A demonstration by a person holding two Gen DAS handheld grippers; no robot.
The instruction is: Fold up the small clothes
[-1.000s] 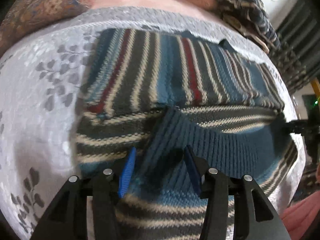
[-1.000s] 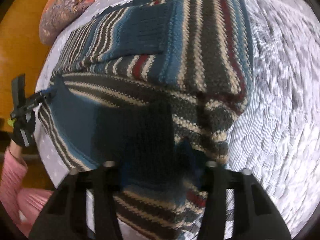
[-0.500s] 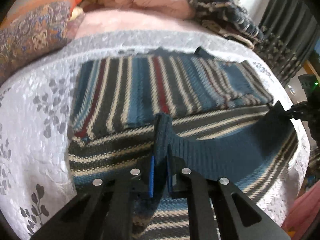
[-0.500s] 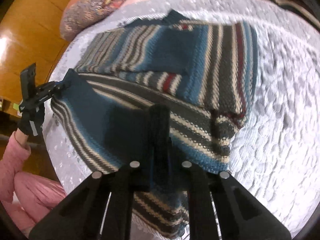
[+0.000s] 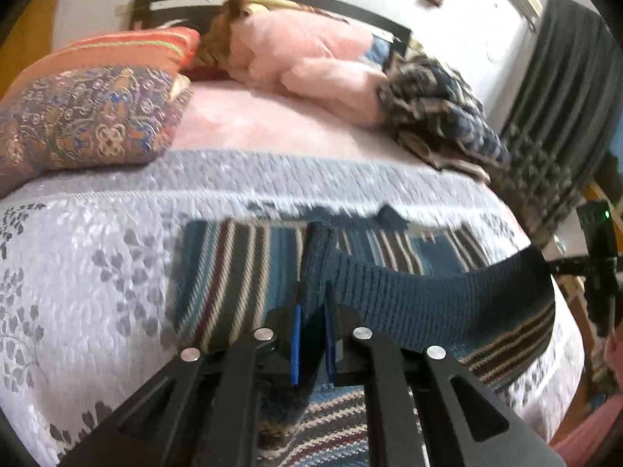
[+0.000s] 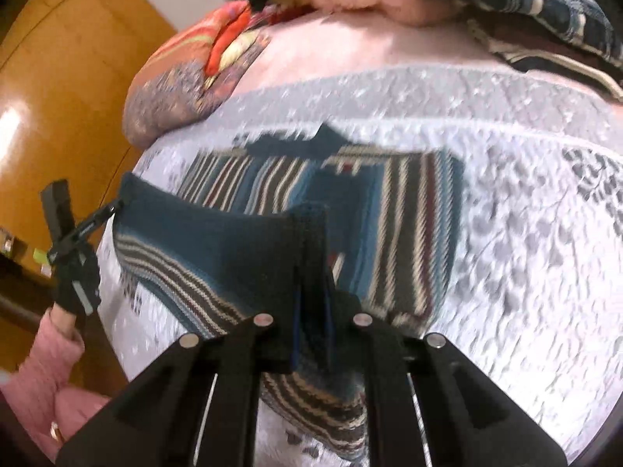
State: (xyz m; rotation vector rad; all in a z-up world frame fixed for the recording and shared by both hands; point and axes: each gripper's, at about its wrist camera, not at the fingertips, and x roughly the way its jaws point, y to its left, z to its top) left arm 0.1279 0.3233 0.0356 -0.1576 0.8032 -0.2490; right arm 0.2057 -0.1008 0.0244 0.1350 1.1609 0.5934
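Note:
A striped knit sweater (image 5: 241, 268) in blue, grey, cream and dark red lies on the grey quilt (image 5: 97, 264), sleeves folded in. My left gripper (image 5: 311, 295) is shut on one corner of its blue ribbed hem (image 5: 428, 295). My right gripper (image 6: 313, 292) is shut on the other corner of the hem (image 6: 218, 241). The hem hangs stretched between them, raised above the sweater's body (image 6: 409, 214) and over its lower half. Each gripper shows in the other's view: the right gripper (image 5: 560, 266) at the far right, the left gripper (image 6: 113, 210) at the far left.
At the far end of the bed lie a patterned pillow (image 5: 85, 124), a pink blanket (image 5: 311, 62) and a crumpled plaid garment (image 5: 440, 116). A wooden wardrobe (image 6: 58, 89) stands to the left, a dark curtain (image 5: 564, 85) to the right. A pink sleeve (image 6: 43, 354) is at the bed's near edge.
Both grippers closed on the hem's corners, then lifted it off the quilt and carried it forward over the sweater towards the collar end.

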